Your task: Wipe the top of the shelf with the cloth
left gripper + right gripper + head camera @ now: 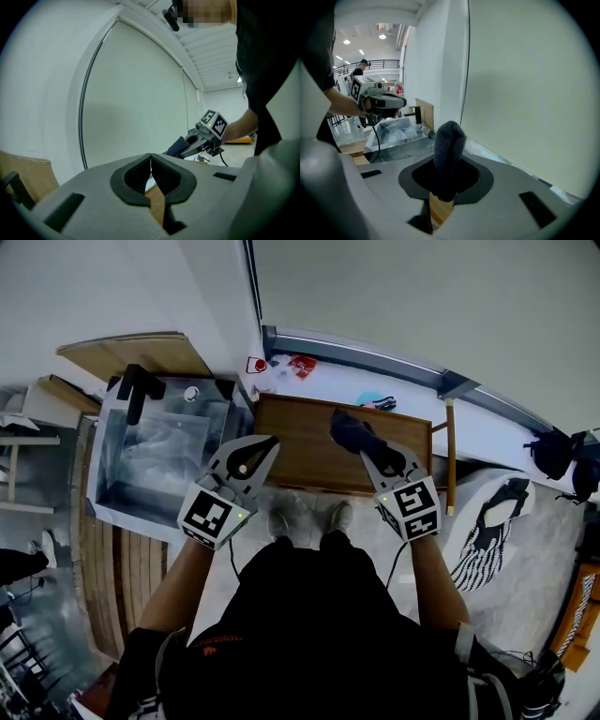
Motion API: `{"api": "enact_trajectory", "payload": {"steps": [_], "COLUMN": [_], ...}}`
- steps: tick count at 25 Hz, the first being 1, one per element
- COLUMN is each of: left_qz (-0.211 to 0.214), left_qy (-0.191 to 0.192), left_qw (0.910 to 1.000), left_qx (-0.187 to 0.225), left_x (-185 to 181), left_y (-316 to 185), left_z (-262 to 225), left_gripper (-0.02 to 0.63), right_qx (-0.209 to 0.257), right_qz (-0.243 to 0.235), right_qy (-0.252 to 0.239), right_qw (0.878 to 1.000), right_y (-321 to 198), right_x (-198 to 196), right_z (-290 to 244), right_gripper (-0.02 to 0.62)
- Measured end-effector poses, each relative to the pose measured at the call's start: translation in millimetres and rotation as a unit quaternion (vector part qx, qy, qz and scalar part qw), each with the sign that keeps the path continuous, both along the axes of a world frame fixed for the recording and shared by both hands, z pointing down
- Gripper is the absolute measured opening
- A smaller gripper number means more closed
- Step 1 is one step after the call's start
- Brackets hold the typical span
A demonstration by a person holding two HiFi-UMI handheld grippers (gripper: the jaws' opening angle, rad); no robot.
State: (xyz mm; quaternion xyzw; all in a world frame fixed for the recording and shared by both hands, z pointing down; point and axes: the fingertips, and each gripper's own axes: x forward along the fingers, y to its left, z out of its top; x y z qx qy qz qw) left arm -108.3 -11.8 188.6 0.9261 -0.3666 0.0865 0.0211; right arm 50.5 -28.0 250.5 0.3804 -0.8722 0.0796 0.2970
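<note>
Right gripper view: dark knitted cloth (pixel 449 140) clamped in my right gripper (pixel 445 185) over the brown wooden shelf (pixel 300 454), left gripper (pixel 151 171) closed empty; I'd press it flat.

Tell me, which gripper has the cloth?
The right gripper: the dark cloth sticks up from between its jaws. The left gripper is shut on nothing.

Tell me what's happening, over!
Left tongs shut, empty. Right tongs shut on dark cloth, over wooden shelf top. Nothing else on it.

Dark blue-grey cloth (pixel 448 154); brown wooden shelf (pixel 309 451).
</note>
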Motion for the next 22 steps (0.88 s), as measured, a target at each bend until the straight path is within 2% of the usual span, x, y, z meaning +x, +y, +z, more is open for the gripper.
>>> {"api": "enact_trajectory", "payload": {"steps": [22], "left_qz": [0.009], "left_qy": [-0.004], "left_qw": [0.9999], "left_qx": [0.008], "left_x": [14.2], "left_y": [-13.4], "left_z": [3.3], "left_gripper": [0.020], "right_qx": [0.003], "right_qz": [0.003], "right_qy": [-0.013], "right_qw": [1.000], "right_y": [-11.2], "right_x": [3.8], "right_z": [-2.5], "right_gripper": [0.069]}}
